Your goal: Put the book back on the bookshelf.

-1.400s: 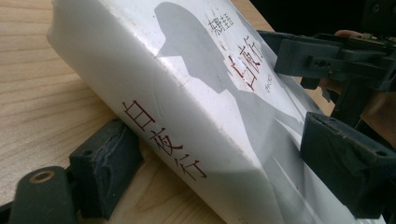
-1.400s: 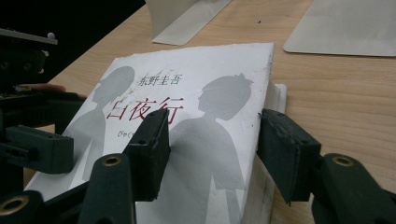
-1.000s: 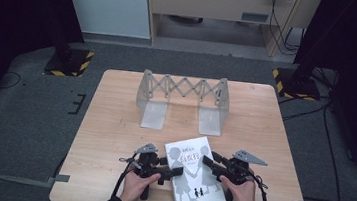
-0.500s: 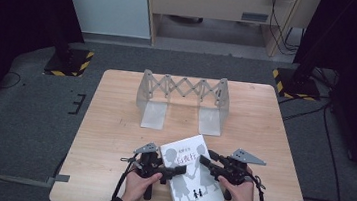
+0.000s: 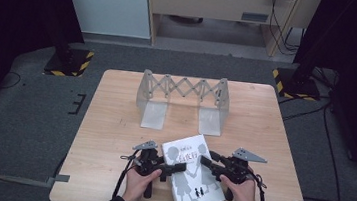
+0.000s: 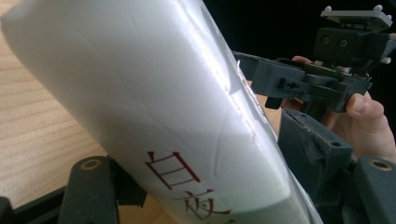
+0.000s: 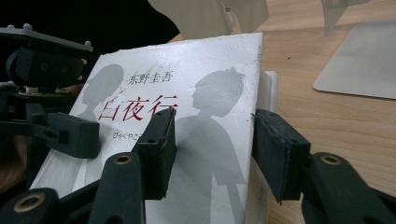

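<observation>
A white book (image 5: 191,177) with grey silhouettes and a red title lies near the table's front edge, held between both grippers. My left gripper (image 5: 179,168) is shut on its spine side. In the left gripper view the spine (image 6: 154,102) runs tilted between the jaws, clear of the wood. My right gripper (image 5: 206,162) is shut on the page side. The right gripper view has one jaw on the cover (image 7: 205,93) and the other against the page edge, around the right gripper (image 7: 219,154) midpoint. A hand holds each gripper.
A grey expanding scissor rack (image 5: 182,93) with two flat foot plates stands at the back middle of the wooden table (image 5: 113,124). One foot plate (image 7: 359,60) lies just beyond the book. The front table edge is close under the hands.
Both grippers have stayed at the book's two sides. The book has shifted slightly and now sits a little tilted between them.
</observation>
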Tool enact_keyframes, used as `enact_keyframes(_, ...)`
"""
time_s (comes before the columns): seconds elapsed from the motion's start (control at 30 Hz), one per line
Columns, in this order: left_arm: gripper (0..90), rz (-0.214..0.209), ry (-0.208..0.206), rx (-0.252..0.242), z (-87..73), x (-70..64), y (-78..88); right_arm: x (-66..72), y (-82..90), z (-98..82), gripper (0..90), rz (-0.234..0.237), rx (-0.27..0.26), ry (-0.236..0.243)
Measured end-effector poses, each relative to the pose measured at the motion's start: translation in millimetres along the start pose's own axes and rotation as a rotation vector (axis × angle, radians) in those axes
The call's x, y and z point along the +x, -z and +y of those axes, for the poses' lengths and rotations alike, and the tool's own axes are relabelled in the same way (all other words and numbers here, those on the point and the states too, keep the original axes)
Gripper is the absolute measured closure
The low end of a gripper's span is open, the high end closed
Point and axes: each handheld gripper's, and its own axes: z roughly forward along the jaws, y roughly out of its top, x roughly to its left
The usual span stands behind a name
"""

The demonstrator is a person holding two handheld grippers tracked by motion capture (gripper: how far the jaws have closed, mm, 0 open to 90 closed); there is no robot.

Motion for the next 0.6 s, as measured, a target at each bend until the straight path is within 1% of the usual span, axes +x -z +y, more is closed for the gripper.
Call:
enact_keyframes(0.03,30.3,0.003,-0.009,0.000,1.7,-1.1,0.1,0.0,0.0,0.0,50.1,0.000,0.000,0.000)
enact_keyframes(0.07,31.0,0.003,-0.024,-0.012,5.9,-3.4,1.7,0.0,0.5,1.5,50.5,0.000,-0.014,0.000)
enact_keyframes(0.1,32.7,-0.002,-0.025,-0.027,7.9,-4.2,2.8,0.5,1.3,2.8,51.2,0.002,-0.024,0.000)
enact_keyframes(0.13,34.1,-0.002,-0.025,-0.027,7.9,-4.2,2.8,0.5,1.3,2.8,51.2,0.002,-0.024,0.000)
enact_keyframes(0.17,35.1,-0.003,-0.045,-0.048,12.2,-6.4,5.4,1.2,2.9,5.4,53.6,0.006,-0.052,0.004)
enact_keyframes(0.2,36.3,-0.003,-0.045,-0.048,12.2,-6.4,5.4,1.2,2.9,5.4,53.6,0.006,-0.052,0.004)
enact_keyframes(0.23,36.3,-0.005,-0.054,-0.055,14.1,-7.3,7.1,1.8,3.7,6.6,55.5,0.009,-0.070,0.003)
enact_keyframes(0.27,38.3,-0.006,-0.061,-0.066,15.4,-8.0,8.5,3.1,5.4,8.6,58.9,0.015,-0.105,0.014)
enact_keyframes(0.33,39.2,-0.010,-0.071,-0.075,17.6,-8.8,10.2,4.0,7.4,10.2,61.4,0.024,-0.127,0.018)
enact_keyframes(0.37,39.2,-0.012,-0.077,-0.079,17.9,-9.1,10.0,4.0,7.4,10.2,61.4,0.024,-0.127,0.018)
enact_keyframes(0.4,39.1,-0.011,-0.081,-0.083,17.9,-9.4,9.4,4.1,8.1,11.0,61.6,0.045,-0.142,0.009)
enact_keyframes(0.43,39.1,-0.009,-0.083,-0.083,18.2,-9.8,8.5,4.1,8.1,11.0,61.6,0.045,-0.142,0.009)
enact_keyframes(0.47,38.4,-0.009,-0.084,-0.086,18.4,-10.1,7.4,5.5,8.6,11.7,61.7,0.046,-0.137,0.024)
enact_keyframes(0.5,38.1,-0.009,-0.087,-0.089,19.1,-10.5,5.3,5.9,8.0,11.5,61.7,0.054,-0.135,0.024)
enact_keyframes(0.53,39.1,-0.019,-0.087,-0.103,20.4,-10.8,3.6,6.8,7.4,11.1,61.4,0.055,-0.135,0.018)
enact_keyframes(0.6,39.5,-0.023,-0.095,-0.099,21.9,-10.7,2.9,4.8,8.7,12.0,61.7,0.057,-0.137,0.013)
